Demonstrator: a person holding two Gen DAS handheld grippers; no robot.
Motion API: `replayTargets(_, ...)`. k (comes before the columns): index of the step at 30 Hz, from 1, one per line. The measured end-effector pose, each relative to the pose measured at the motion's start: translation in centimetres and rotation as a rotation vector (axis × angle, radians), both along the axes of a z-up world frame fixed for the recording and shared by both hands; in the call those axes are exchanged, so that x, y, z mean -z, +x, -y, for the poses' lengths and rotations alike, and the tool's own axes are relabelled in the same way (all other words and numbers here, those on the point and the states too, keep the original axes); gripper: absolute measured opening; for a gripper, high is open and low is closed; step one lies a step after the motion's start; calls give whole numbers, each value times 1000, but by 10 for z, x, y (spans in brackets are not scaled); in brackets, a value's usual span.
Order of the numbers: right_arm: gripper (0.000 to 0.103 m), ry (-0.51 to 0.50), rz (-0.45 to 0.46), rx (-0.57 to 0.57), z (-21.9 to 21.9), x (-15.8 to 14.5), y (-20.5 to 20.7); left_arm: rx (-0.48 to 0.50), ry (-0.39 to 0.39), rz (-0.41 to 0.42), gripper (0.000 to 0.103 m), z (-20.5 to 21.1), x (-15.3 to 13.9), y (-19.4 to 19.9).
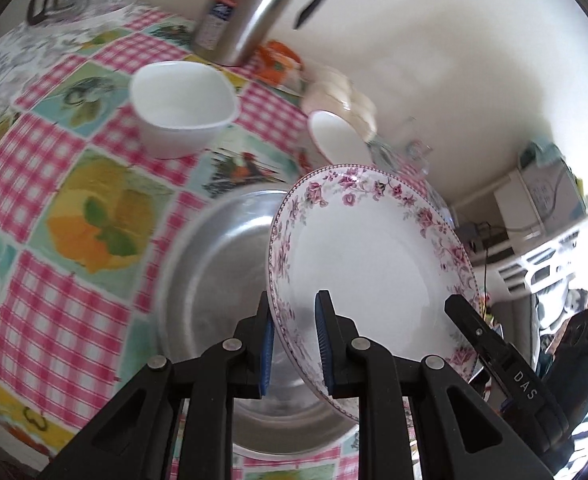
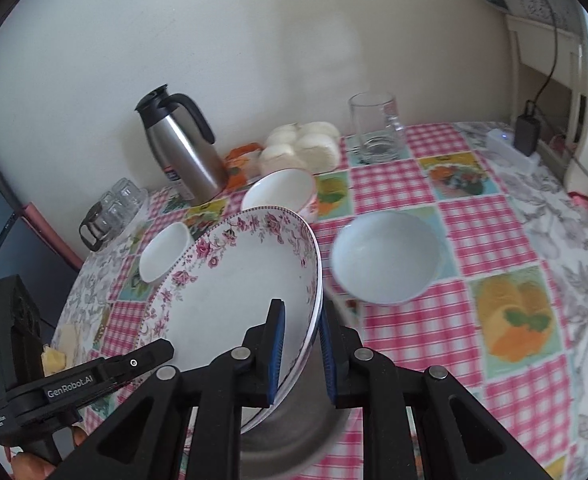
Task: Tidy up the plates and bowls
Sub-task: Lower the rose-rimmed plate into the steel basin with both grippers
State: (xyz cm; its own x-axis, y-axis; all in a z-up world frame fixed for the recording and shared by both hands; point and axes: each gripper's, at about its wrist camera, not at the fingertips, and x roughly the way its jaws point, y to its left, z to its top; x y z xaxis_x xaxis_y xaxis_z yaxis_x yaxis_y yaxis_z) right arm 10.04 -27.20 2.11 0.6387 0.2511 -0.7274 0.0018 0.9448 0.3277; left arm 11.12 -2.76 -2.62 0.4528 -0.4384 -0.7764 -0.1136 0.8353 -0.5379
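Both my grippers pinch opposite edges of one plate.

My left gripper (image 1: pixel 294 344) clamps the plate (image 1: pixel 373 264) rim between its blue pads; my right gripper (image 2: pixel 299 350) clamps the far rim, fingers pointing forward.

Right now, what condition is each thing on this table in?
Flowered plate: tilted, lifted over the metal basin, gripped at opposite rims.
Left gripper: shut on the plate's rim.
Right gripper: shut on the plate's rim.
Metal basin: upright, looks empty.
Square white bowl: upright, empty.
Round white bowl: upright, empty.
Glass mug: upright, empty.
Steel flask: upright, lid on.
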Motion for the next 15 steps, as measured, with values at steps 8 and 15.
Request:
replayTargets(8, 19, -5, -39, -16, -30, 18, 12, -51, 26, -39, 20, -23, 10, 6)
replayTargets(15, 19, 3, -97, 12, -20, 41, 11, -17, 51, -80, 20, -14, 22, 8)
